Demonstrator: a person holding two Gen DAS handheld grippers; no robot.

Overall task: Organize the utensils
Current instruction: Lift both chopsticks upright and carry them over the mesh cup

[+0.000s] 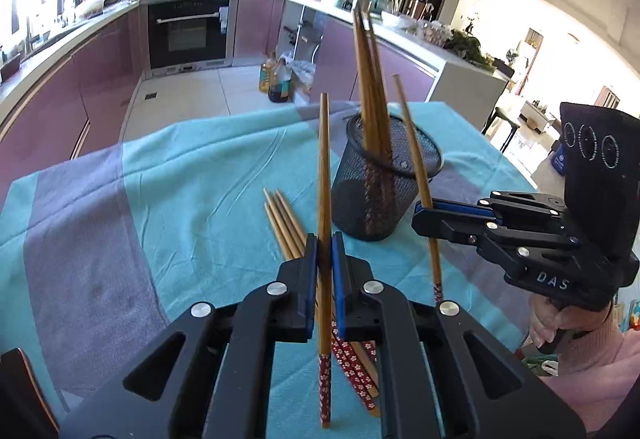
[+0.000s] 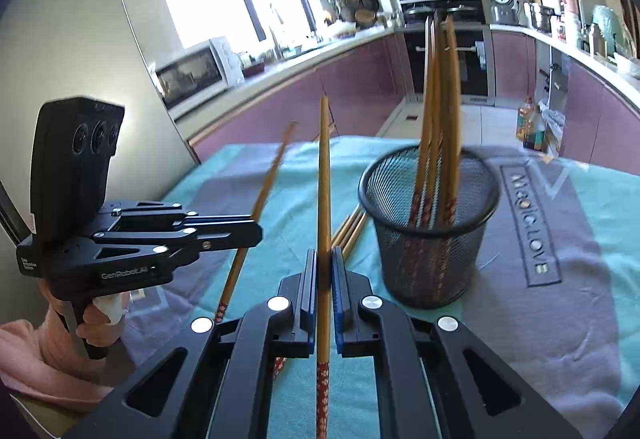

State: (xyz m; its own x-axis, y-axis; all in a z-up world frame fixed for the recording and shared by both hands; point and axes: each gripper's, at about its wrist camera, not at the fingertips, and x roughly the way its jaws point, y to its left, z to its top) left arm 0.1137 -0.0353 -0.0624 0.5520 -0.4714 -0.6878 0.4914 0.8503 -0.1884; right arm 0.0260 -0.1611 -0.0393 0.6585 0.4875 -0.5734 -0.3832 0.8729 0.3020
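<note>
In the left wrist view my left gripper (image 1: 324, 245) is shut on one wooden chopstick (image 1: 324, 167), which stands nearly upright with its red patterned end down. To its right my right gripper (image 1: 421, 212) is shut on a second chopstick (image 1: 414, 155), close beside the black mesh cup (image 1: 384, 195). Several chopsticks (image 1: 370, 79) stand in that cup. More loose chopsticks (image 1: 285, 223) lie on the cloth below my left gripper. The right wrist view shows my right gripper (image 2: 324, 267) clamping its chopstick (image 2: 324, 179), my left gripper (image 2: 256, 229) at the left, and the cup (image 2: 430, 251).
A teal and grey cloth (image 1: 192, 175) covers the table. Behind it runs a kitchen with purple cabinets, an oven (image 1: 188, 31) and bottles (image 1: 278, 79) on the floor. A hand in a pink sleeve (image 1: 592, 355) grips the right handle.
</note>
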